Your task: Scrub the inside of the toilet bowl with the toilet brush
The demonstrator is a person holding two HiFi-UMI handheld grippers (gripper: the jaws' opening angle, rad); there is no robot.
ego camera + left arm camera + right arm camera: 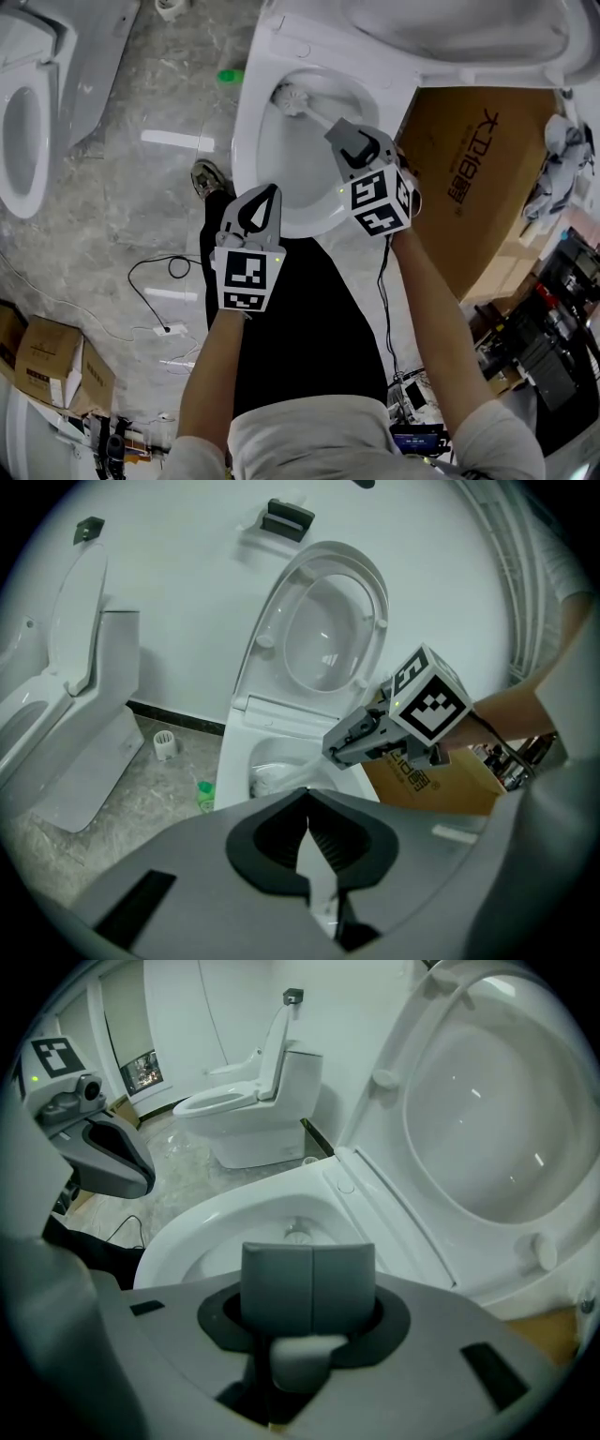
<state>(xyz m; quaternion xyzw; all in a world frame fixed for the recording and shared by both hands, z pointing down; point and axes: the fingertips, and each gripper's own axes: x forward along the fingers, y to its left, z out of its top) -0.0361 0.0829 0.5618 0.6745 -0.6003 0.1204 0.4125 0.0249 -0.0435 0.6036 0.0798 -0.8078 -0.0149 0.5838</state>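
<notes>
White ceramic toilet bowl (246, 131): upper centre of head view, open to the camera.

Brown printed cardboard box (469, 169): right of frame, just beside the bowl.

Right tongs (342, 134): centre of head view, over the bowl's near right rim. Pressed together on the brush handle.

Left tongs (269, 193): lower centre-left, over the near rim. Pressed together on nothing, well apart from the brush.

White-bristled toilet brush with pale translucent handle (292, 97): head low inside the bowl at its upper-left inner wall, contact not certain. Handle slanting down-right into the right tongs.

Step in hand, as judged: scrubbing of the inner wall, begun or about to begin. Extent of wall covered not readable.

Next move, as judged: sweep of bristles round the wall and down toward the drain, with firm pinch against twist of the thin handle. Left tongs best held clear.

Head view only: both tongs at once from above, and the brush head's place in the bowl.

Right gripper view only: handle end pinched at lower centre, and the glossy white raised lid (487, 1119) at upper right.

Left gripper view only: own tongs shut and empty at lower centre, right tongs seen side-on.
</notes>
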